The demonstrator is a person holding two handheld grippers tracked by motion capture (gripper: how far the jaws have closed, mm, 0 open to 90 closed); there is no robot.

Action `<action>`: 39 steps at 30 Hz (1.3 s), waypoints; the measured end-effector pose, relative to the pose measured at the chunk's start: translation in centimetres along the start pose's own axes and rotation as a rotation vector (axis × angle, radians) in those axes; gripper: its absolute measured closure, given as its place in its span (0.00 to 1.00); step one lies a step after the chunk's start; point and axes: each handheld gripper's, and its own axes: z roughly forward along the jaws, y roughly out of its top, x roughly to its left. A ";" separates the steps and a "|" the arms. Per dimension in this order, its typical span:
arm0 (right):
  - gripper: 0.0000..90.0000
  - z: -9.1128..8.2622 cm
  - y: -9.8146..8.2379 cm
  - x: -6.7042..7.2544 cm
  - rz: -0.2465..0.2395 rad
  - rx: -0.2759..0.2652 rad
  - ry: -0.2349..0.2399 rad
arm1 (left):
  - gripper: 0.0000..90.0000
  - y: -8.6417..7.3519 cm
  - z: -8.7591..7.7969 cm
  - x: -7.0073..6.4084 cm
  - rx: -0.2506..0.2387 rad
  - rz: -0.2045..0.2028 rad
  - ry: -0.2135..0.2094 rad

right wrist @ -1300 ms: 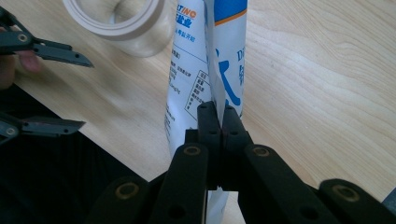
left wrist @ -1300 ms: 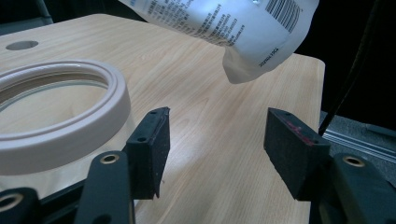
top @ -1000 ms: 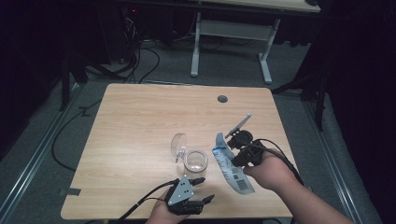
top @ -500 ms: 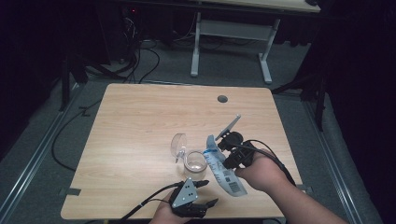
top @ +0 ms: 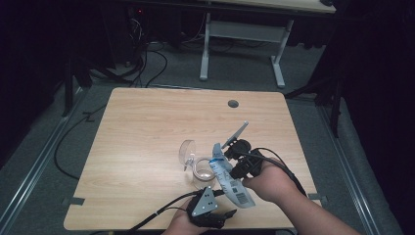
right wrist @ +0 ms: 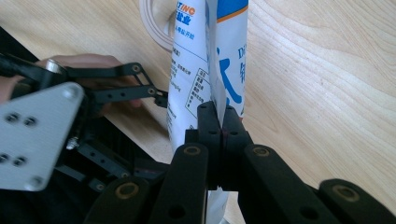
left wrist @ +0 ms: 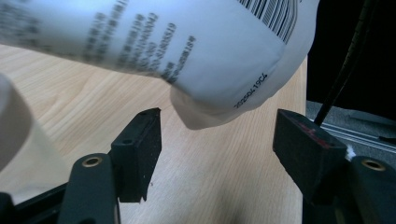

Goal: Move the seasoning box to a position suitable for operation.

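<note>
The right claw point(right wrist: 218, 122) was clamped on a white pouch point(top: 230, 181) beside the glass jug point(top: 195, 164); what either held was unclear. The left claw point(left wrist: 219, 144) stood apart beneath the pouch, above the wooden surface point(top: 147, 132).

A white-and-blue printed pouch point(top: 227, 178) — soft, bulging, barcode at its lower end — hangs slanted in the lower middle of the high view, raised off the surface. Just to its left lies a clear glass measuring cup point(top: 192, 157) — tipped over.
</note>
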 end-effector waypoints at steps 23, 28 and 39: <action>1.00 0.1 0.1 0.2 0.007 -0.008 -0.005 | 0.63 1.2 0.7 -1.5 -0.007 0.039 0.130; 1.00 0.0 0.2 0.3 -0.015 -0.007 -0.008 | 0.64 1.2 0.3 -1.7 -0.003 0.040 0.138; 1.00 0.0 1.0 1.0 -0.049 -0.012 -0.016 | 0.65 1.4 -0.7 -1.7 -0.007 0.022 0.140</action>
